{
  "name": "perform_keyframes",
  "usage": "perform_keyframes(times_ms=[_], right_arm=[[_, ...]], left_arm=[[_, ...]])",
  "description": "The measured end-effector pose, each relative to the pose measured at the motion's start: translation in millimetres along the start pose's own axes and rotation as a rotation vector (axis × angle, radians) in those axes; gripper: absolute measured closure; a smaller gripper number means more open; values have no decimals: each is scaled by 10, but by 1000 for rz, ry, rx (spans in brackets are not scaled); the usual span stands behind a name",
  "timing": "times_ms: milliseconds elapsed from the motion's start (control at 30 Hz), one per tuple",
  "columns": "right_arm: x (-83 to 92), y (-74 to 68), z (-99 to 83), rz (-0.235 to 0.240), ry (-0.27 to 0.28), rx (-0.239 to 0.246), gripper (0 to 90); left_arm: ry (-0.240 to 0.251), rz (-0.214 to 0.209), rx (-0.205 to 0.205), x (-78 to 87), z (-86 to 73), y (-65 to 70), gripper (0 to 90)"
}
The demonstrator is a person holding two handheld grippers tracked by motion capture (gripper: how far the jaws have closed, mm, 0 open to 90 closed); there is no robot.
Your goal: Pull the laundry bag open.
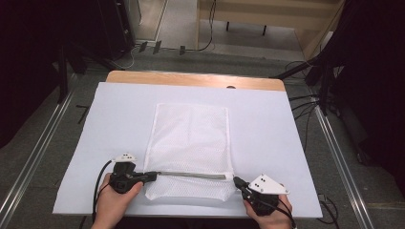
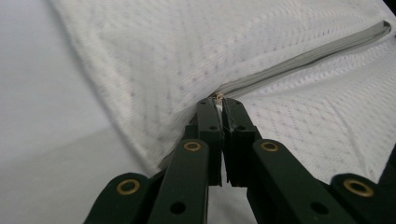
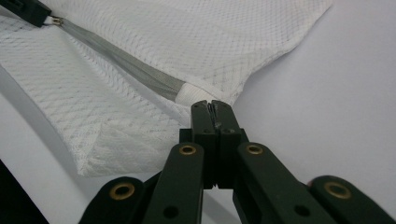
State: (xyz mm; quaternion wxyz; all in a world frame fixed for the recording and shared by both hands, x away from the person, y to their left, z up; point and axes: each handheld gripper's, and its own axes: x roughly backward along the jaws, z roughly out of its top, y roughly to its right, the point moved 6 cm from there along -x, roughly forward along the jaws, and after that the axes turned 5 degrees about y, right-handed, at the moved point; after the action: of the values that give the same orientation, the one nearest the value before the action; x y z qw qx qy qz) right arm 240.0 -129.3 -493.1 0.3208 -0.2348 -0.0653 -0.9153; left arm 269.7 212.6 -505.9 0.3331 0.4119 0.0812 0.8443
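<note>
1. Near the table's front edge lies a white mesh bag (image 1: 190, 148), zipper (image 1: 191, 175) crosswise.
2. Left gripper (image 2: 218, 100) pinches the zipper pull (image 2: 217, 96), likely to slide it.
3. Right gripper (image 3: 212, 106) clamps the bag's opposite edge, apparently bracing it.

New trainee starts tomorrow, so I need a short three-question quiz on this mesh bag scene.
1. True or false: the zipper runs across the white mesh laundry bag near its edge closest to the person.
2. What does the left hand-held gripper pinch: A zipper pull, B sheet, C cable?
3. Which bag edge does the right hand-held gripper grip?

Key: 1 true. 2 A. 3 The zipper's right end.
</note>
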Motion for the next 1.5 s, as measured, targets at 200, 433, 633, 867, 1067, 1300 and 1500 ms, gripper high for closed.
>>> perform_keyframes(times_ms=[200, 433, 633, 867, 1067, 1300, 1500], right_arm=[[13, 26, -9, -15, -6, 13, 900], [2, 1, -10, -7, -6, 10, 900], [13, -31, -7, -7, -11, 20, 900], [17, -60, -23, 25, -8, 14, 862], [22, -15, -22, 38, 17, -56, 559], [94, 211, 7, 9, 65, -132, 333], [175, 454, 16, -34, 69, -148, 190]], left_arm=[[21, 20, 24, 173, -54, -131, 882], [40, 12, 45, 291, -120, -212, 881], [104, -22, 57, 358, -88, -228, 856], [257, 69, 80, 489, -33, -315, 377], [288, 130, 40, 500, -8, -294, 172], [311, 122, 11, 574, -11, -360, 98], [332, 184, -36, 661, -2, -461, 91]])
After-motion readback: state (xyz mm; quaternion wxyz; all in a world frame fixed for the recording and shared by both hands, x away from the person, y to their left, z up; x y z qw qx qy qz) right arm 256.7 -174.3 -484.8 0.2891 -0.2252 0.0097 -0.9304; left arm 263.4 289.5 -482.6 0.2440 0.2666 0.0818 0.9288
